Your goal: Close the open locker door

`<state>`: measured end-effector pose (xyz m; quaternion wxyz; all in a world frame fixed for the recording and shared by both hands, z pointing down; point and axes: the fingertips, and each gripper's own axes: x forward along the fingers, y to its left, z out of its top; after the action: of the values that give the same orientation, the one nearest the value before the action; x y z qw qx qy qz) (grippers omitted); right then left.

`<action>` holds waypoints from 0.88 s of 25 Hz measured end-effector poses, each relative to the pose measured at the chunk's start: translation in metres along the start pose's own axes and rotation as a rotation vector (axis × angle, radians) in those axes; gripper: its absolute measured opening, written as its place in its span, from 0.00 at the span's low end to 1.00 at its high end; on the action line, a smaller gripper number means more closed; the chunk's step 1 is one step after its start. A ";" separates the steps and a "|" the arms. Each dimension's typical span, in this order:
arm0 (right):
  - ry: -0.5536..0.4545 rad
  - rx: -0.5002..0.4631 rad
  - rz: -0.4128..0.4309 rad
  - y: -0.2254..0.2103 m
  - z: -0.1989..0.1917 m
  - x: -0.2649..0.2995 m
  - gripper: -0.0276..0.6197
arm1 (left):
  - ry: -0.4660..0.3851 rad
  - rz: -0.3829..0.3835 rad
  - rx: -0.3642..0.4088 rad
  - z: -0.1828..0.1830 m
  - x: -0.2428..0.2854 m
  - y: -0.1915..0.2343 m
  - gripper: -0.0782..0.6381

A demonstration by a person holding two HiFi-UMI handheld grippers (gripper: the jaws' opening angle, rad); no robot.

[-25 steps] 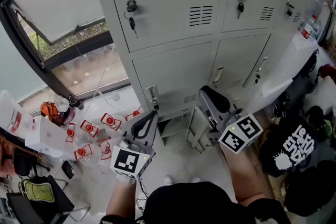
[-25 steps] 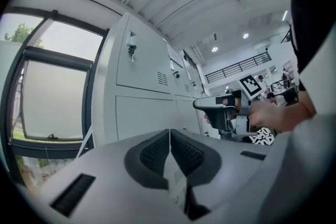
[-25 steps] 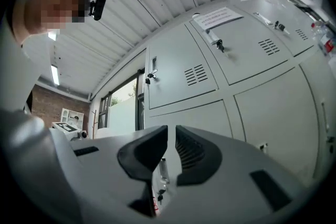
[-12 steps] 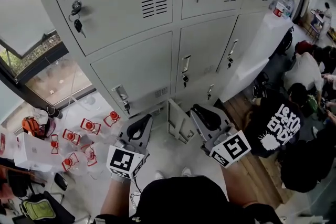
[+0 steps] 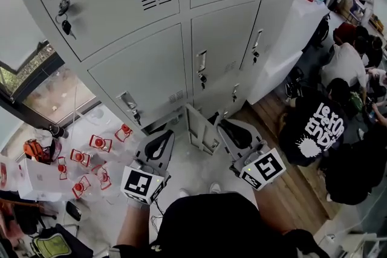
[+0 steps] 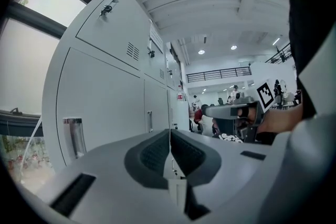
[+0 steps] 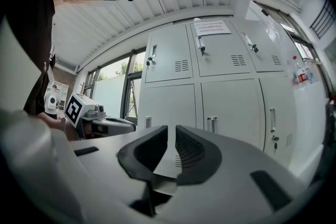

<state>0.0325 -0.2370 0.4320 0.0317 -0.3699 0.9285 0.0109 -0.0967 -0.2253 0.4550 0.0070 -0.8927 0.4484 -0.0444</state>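
The open locker door [image 5: 195,127], a pale grey metal panel, sits in the bottom row of the pale grey metal locker bank [image 5: 139,75], at the bank's lower edge just above the floor. It stands out from the front towards the person. Seen from the head view, it is nearly edge-on, upright, with its long axis running from the bank out towards the person's feet. The dark gap of the opening appears to lie on its left, though which edge carries the hinge cannot be made out for sure.

The right gripper [image 5: 230,127] is the nearer one. Its tips are just beside the door on the door's right, close but seemingly not touching. The left gripper [image 5: 162,139] hangs further off on the other side of the door, in front of the opening.

In the right gripper view, the right gripper [image 7: 172,134] has its jaws only a narrow slit apart, holding nothing, with the locker fronts showing through the gap. In the left gripper view, the left gripper [image 6: 169,136] has its dark pads drawn together at the tips and is also empty.

Judging by this layout, the closing push falls to the right gripper. It would press the door's right-hand face leftwards and back towards the bank.
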 end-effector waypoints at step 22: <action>-0.003 -0.003 0.022 0.011 -0.004 0.007 0.12 | -0.062 0.014 0.001 0.020 0.000 -0.002 0.14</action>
<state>0.0195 -0.2343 0.4357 0.0323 -0.3596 0.9325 0.0132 -0.0931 -0.2245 0.4356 0.0214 -0.8904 0.4544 -0.0170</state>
